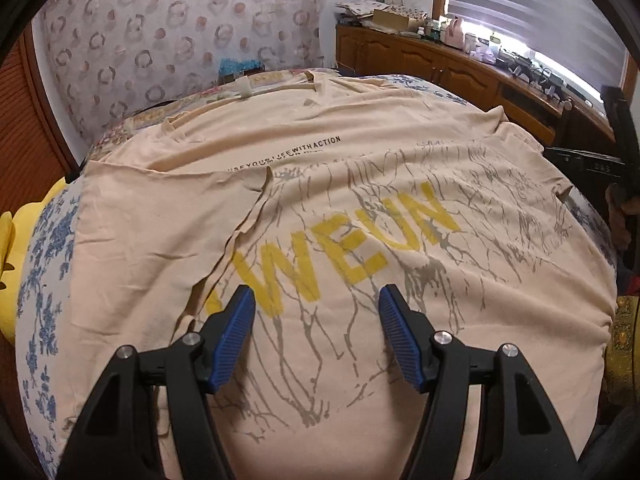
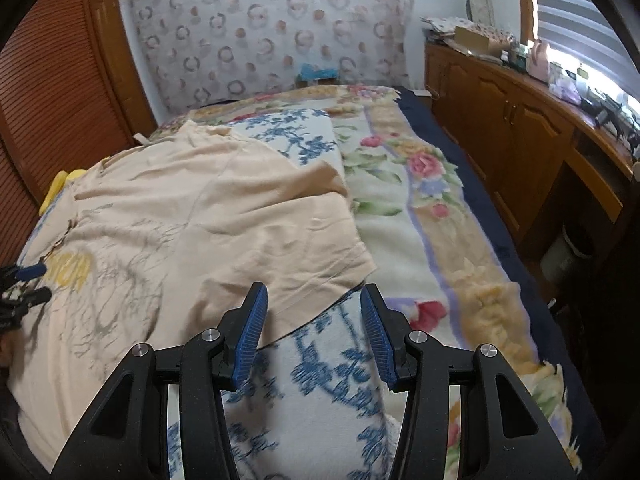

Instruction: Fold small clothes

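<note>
A beige T-shirt (image 1: 360, 184) lies spread on a blue-flowered cloth (image 1: 44, 280) on the bed, printed with yellow letters "WEUN" and, higher up, small black writing that reads "…YOUR LIFE WITH ACTION"; its left side is folded in over the print. The left gripper (image 1: 316, 304) hangs over the yellow letters with its jaws apart and nothing between them. Only the right wrist view shows the shirt's right sleeve (image 2: 320, 216), the rose-patterned blanket (image 2: 420, 184) beside it, and the right gripper (image 2: 312, 304), jaws parted and empty, over the shirt's edge.
</note>
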